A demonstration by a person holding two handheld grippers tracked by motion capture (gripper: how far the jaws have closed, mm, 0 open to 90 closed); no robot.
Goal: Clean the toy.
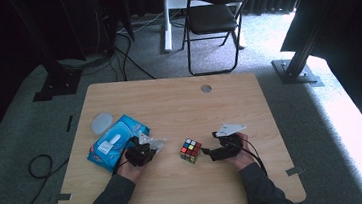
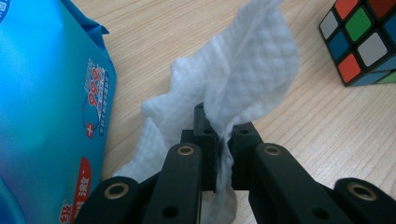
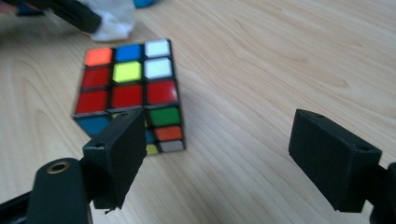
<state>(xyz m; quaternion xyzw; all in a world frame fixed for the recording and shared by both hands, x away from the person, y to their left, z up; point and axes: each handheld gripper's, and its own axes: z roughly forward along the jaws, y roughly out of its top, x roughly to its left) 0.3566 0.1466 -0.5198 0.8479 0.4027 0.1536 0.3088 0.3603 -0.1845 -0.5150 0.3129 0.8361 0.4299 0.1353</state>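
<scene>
A scrambled Rubik's cube (image 1: pixel 191 150) (image 2: pixel 364 39) (image 3: pixel 130 91) rests on the wooden table (image 1: pixel 179 107) between the two hands. My left gripper (image 1: pixel 154 146) (image 2: pixel 225 140) is shut on a crumpled white wet wipe (image 2: pixel 243 79) (image 1: pixel 158 144), which rises above the jaws and trails down beside the blue wipes pack (image 1: pixel 112 141) (image 2: pixel 46 112). My right gripper (image 1: pixel 209 151) (image 3: pixel 219 154) stands open just right of the cube, its jaws wide apart, the left jaw close in front of the cube's near corner. The wipe (image 3: pixel 112 21) also appears beyond the cube in the right gripper view.
A round translucent lid (image 1: pixel 102 122) lies on the table behind the wipes pack. A cable hole (image 1: pixel 206 88) sits near the far edge. Beyond the table stand a black folding chair (image 1: pixel 213 18) and stand bases, with cables on the carpet.
</scene>
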